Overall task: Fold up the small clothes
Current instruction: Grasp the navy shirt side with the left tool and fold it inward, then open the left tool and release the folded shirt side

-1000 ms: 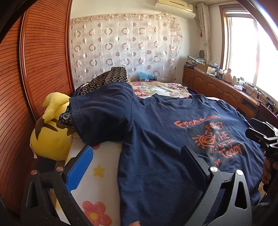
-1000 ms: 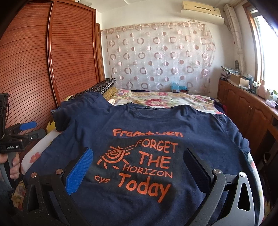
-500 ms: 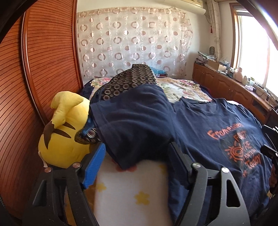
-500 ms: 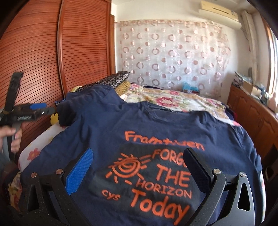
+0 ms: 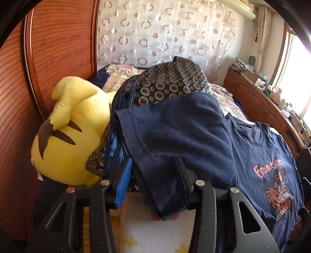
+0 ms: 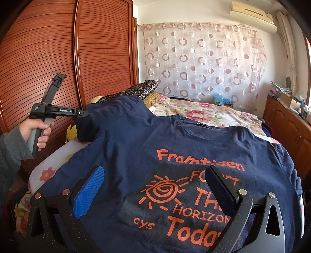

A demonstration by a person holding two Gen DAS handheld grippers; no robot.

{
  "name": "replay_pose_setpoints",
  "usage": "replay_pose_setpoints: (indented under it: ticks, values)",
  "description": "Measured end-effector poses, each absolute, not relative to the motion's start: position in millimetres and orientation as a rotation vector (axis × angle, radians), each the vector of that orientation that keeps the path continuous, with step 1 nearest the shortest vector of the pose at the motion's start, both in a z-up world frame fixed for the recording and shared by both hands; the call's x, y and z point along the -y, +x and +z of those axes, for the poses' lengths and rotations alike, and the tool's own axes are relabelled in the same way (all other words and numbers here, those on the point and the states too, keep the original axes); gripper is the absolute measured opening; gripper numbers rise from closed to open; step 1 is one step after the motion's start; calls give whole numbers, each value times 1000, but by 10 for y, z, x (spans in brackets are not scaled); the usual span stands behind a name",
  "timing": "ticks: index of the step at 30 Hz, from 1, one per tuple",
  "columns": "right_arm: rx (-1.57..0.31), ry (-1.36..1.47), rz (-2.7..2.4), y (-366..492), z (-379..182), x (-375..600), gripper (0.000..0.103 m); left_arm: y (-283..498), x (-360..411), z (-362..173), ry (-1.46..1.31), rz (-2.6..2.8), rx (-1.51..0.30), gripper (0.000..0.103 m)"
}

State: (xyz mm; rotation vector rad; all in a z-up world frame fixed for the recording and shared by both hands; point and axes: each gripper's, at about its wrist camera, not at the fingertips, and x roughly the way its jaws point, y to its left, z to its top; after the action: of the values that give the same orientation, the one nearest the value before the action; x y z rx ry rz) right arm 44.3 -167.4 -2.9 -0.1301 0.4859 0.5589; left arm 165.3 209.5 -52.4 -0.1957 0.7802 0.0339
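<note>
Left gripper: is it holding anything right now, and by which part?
The left gripper is closing its jaws around the T-shirt at the sleeve hem; a firm grip is not yet clear. The right gripper holds nothing.

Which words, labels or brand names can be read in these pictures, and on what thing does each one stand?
"Framtiden", "HORIZON", "cys": orange print on the T-shirt; the other words of the print are partly hidden.
"GenRobot.AI": on the left gripper.
Neck label of the T-shirt: too small to read.

A slatted wooden wardrobe (image 6: 68, 58) stands at 9 o'clock, a ring-patterned curtain (image 6: 202, 58) at 12, an air conditioner (image 6: 252, 13) above it, and a sunlit window (image 5: 295, 72) with low wooden cabinets (image 5: 258, 105) at 3.
</note>
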Motion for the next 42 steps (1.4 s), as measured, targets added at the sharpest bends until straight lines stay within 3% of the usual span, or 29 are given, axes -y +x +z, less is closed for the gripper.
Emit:
replay_pose_setpoints:
  ticks: [5, 8, 11, 21, 34, 37, 42]
  values:
    - [-486, -125, 553, 486, 3, 1614, 103, 1664, -2085, -564, -195, 26, -808, 45]
    - [-487, -117, 553, 495, 11, 1596, 103, 1645, -2052, -555, -173, 17, -809, 16]
    - [-486, -110, 549, 501, 12, 1610, 103, 1582, -1983, -484, -127, 16, -776, 6]
    - [-482, -65, 515, 537, -3, 1744, 103, 1497, -1566, 75, -60, -49, -617, 5]
    - [-479, -7, 416, 476, -12, 1851, 103, 1701, -232, 327, 86, -267, -627, 6]
    - [-483, -5, 407, 427, -26, 1787, 103, 1635, -148, 329, 94, -294, -636, 22]
    - [-484, -6, 407, 390, -27, 1707, 103, 1459, -225, 308, 98, -283, -631, 36]
